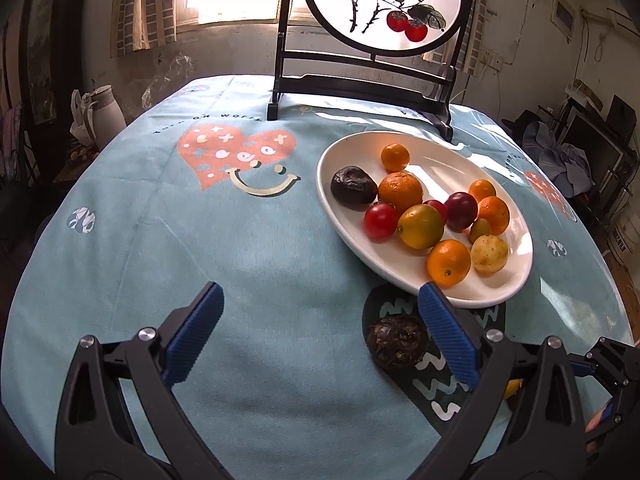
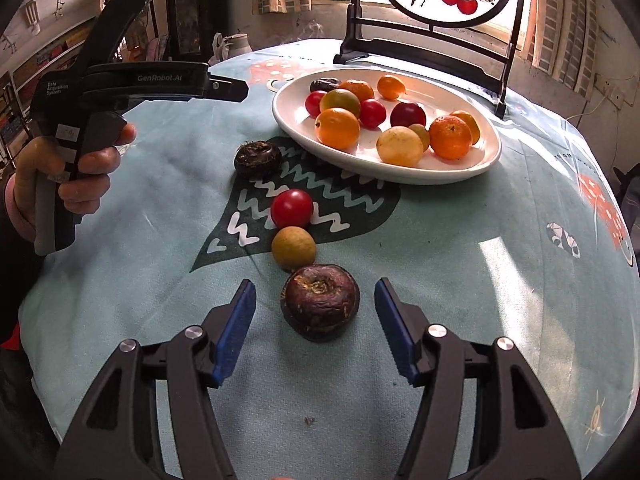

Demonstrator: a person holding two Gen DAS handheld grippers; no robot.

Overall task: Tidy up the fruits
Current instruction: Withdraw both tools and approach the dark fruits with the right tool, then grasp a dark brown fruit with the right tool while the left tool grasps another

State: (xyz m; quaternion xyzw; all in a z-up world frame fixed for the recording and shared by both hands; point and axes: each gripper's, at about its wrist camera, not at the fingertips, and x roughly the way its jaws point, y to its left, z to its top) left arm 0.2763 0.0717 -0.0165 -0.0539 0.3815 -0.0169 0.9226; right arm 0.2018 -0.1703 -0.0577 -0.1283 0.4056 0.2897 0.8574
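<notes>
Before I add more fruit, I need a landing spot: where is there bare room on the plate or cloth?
The white plate is bare along its far rim, behind the small orange; its near half is crowded. The blue cloth left of the plate is open. The row of loose fruit ahead of the right gripper is tight.

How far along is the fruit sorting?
Most fruit already sits on the white plate. Nothing is gripped: the right gripper stands open around a dark fruit. That one, the tan fruit, red fruit and another dark one remain on the cloth.
</notes>
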